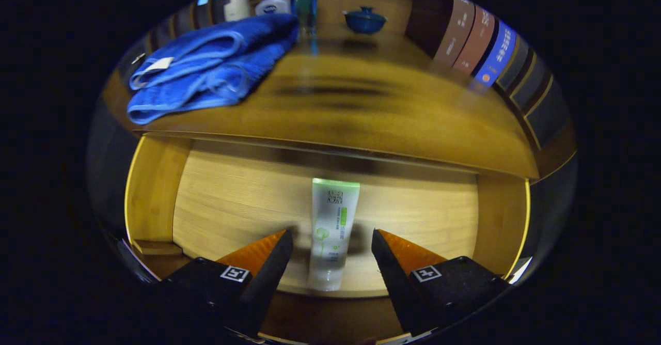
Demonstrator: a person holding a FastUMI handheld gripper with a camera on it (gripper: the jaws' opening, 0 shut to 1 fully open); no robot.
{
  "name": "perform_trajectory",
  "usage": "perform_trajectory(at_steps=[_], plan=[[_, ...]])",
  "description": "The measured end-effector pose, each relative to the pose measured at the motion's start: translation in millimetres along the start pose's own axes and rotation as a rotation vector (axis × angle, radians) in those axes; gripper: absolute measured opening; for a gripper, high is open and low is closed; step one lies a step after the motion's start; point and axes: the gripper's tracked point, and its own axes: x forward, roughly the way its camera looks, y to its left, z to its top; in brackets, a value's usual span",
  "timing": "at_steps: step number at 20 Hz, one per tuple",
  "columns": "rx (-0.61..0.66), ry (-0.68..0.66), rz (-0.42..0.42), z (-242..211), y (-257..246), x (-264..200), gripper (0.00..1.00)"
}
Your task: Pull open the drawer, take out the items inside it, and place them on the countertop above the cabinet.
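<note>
With the jaws of the gripper (332, 244) spread wide and touching nothing, the tube (331, 234) lies between them on the open drawer (232, 200) floor below the counter (361, 112), and its rounded, slick body could squirt out if pinched off-centre.

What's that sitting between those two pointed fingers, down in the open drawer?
In the gripper view, a tube lies on the drawer floor between the open gripper fingers. Neither finger touches it; bare wood shows on both sides.
</note>
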Motion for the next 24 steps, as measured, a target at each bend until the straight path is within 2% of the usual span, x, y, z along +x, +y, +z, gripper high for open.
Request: perform_trajectory(at_steps=[1, 5, 8, 10, 14, 24], plan=[[0.022, 0.019, 0.007, -1.7, 0.1, 1.9, 0.97], [0.014, 0.047, -0.037, -6.1, -3.6, 15.7, 0.73], [0.025, 0.038, -0.053, -4.1, -7.7, 10.7, 0.48], [-0.027, 0.038, -0.078, -10.5, -10.4, 2.9, 0.37], [0.058, 0.000, 0.019, -10.2, 6.7, -23.1, 0.37], [0.093, -0.072, 0.048, -3.6, 4.7, -92.6, 0.37]])
